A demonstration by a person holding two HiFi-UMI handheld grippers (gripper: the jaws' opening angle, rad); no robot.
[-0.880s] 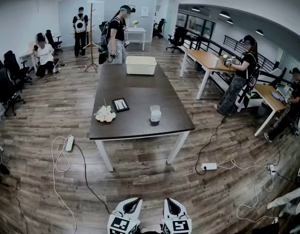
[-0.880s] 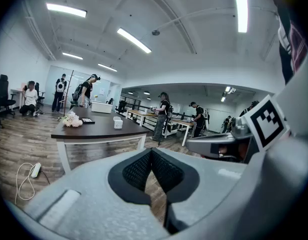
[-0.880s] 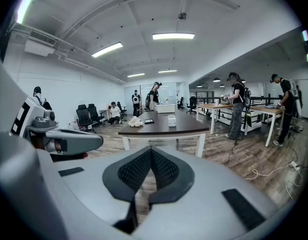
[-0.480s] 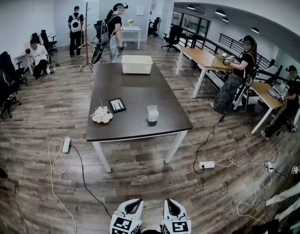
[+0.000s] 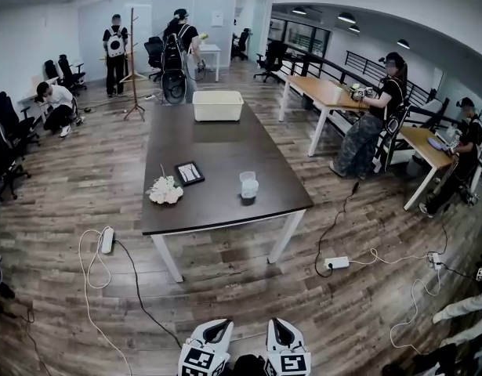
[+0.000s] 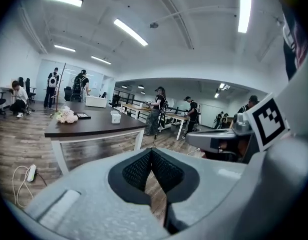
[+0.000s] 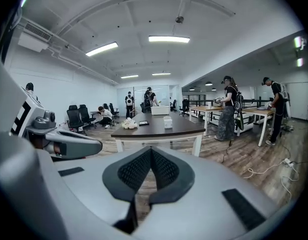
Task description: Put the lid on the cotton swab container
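Well, the left claw point(image 6: 151, 151) and right claw point(image 7: 151, 149) are pinched closed and empty, likely since the cotton swab container point(image 5: 248, 186) sits far off by the front edge of the desk point(image 5: 217, 143).

Dark bench point(image 5: 217, 147) on white legs, set on wood floor point(image 5: 233, 288).
Carries a white basket point(image 5: 218, 105) at the far end, a small black tray point(image 5: 190, 172) and white fluffy bunch point(image 5: 166, 190) close together at left, and a clear container point(image 5: 248, 186) near the front right.

A: Where's the head view?
B: High, well back, looking down across the dark table point(image 5: 217, 143).
A: The gripper views?
B: Low on the left tool point(image 6: 151, 150) and right tool point(image 7: 151, 149), nearly level, facing that table.
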